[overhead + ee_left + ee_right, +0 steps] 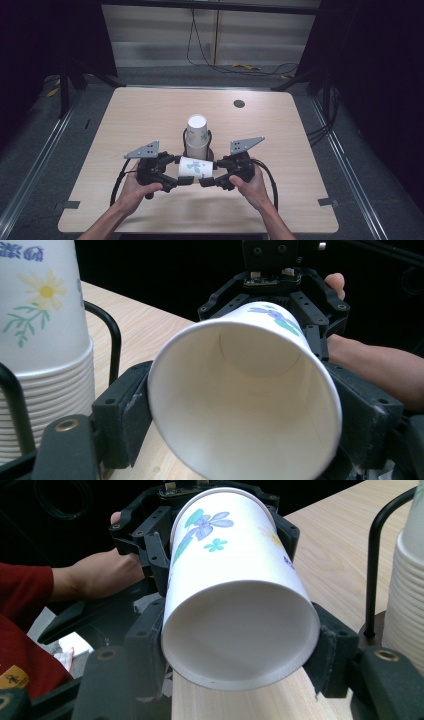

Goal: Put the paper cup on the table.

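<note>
Your right claw (pixel 207 181) clamps the white flower-printed paper cup (pixel 196 168) by its base, while your left claw (pixel 176 176) seemingly grips its rim.

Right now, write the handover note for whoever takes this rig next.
Right hand-held gripper: shut on the base end of the paper cup, held sideways above the table.
Left hand-held gripper: jaws around the cup's open rim end; firm grip unclear.
Cup stack stands upside down in its black holder, just behind.
Done: one cup off the stack.
Left: finish the handover, place the cup.
</note>
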